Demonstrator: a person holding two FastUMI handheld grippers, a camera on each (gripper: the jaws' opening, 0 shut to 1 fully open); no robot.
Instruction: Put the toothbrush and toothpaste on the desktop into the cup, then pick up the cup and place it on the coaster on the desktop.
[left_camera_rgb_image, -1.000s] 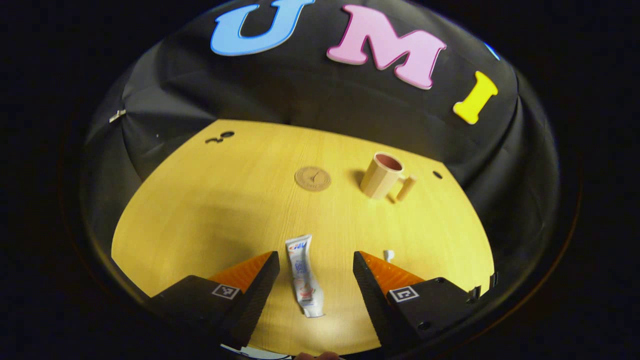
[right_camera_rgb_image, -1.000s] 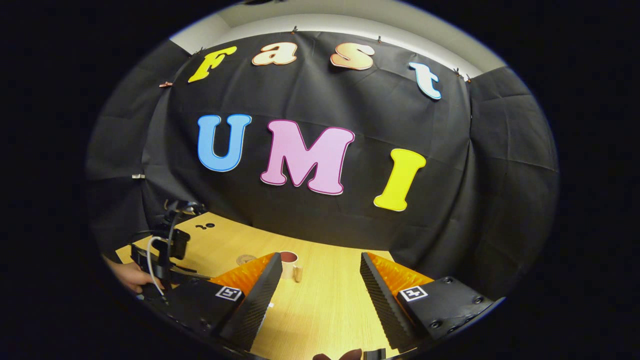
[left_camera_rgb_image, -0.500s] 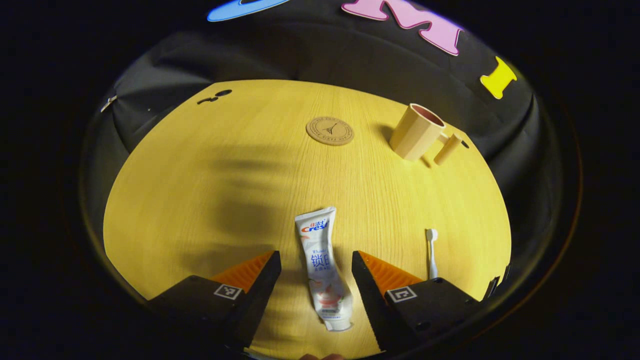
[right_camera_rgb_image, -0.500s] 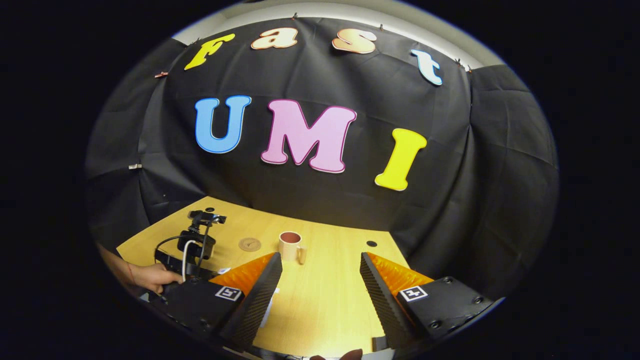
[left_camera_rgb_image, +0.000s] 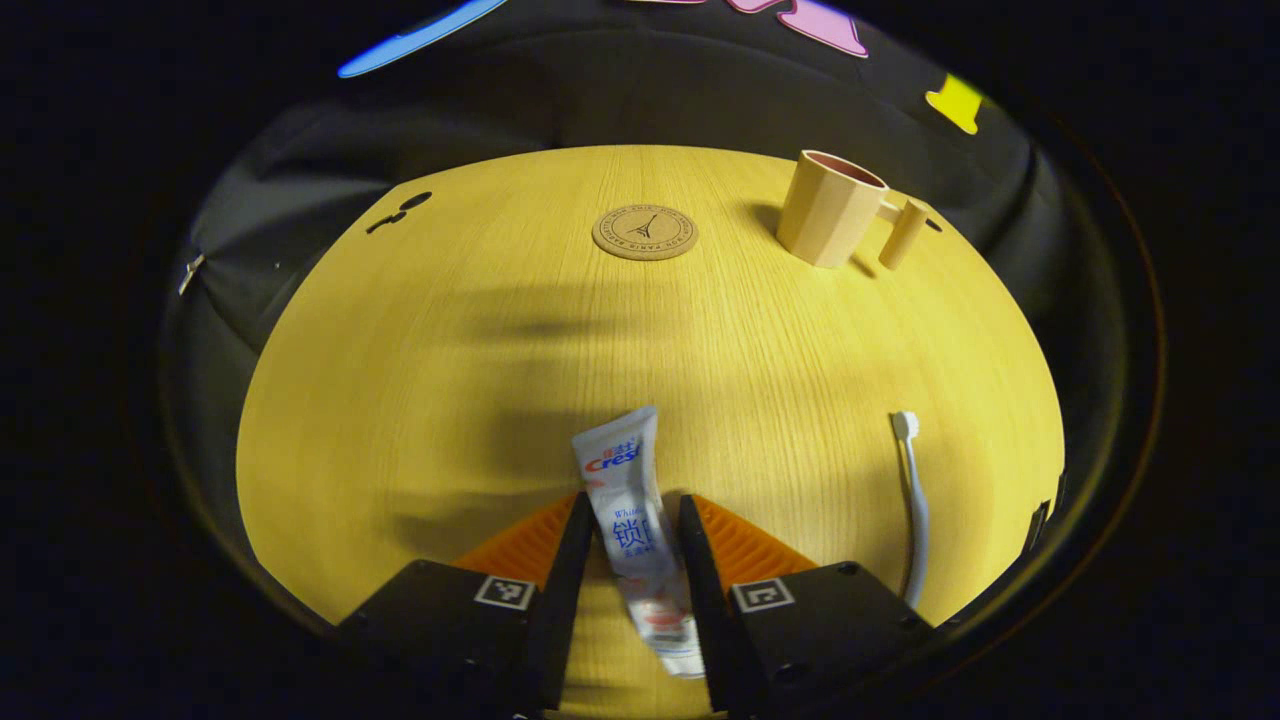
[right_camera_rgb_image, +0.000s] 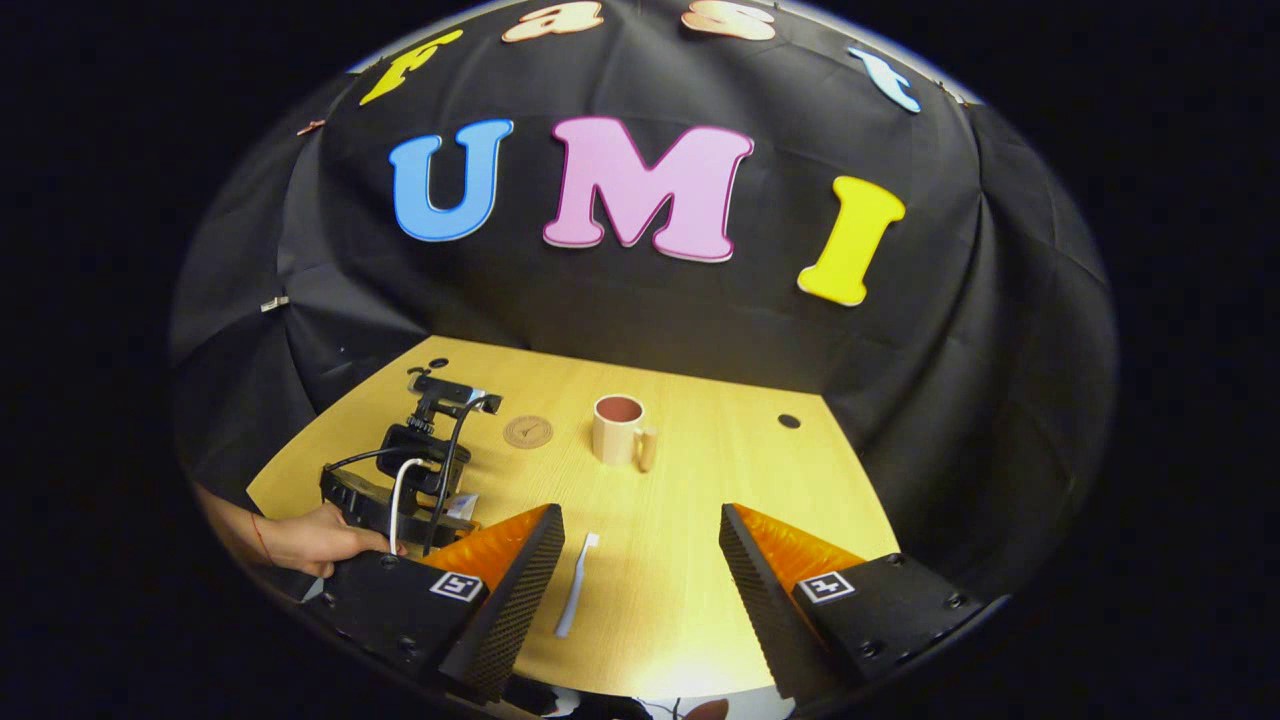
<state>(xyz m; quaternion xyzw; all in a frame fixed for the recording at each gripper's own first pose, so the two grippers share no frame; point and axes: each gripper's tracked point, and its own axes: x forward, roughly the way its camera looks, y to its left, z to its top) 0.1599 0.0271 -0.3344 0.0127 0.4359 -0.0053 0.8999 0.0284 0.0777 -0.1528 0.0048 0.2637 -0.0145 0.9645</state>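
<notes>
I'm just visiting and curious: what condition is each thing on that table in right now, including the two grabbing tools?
toothpaste: lying flat, pinched between the left gripper's jaws
toothbrush: lying loose on the table
cup: upright, nothing inside that I can see
coaster: bare
left gripper: closed on the tube
right gripper: jaws wide apart, holding nothing

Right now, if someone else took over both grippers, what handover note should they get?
Left gripper: fingers closed against both sides of the toothpaste, which looks to be lying on the desktop.
Right gripper: open, holding nothing, above the near part of the desktop with the toothbrush lying flat just ahead of it.
Cup: upright at the far side, nothing in it from what shows. Coaster: bare, beside the cup and apart from it.
Done: toothpaste gripped.
Left: toothpaste into the cup, toothbrush into the cup, then the cup onto the coaster.
</notes>
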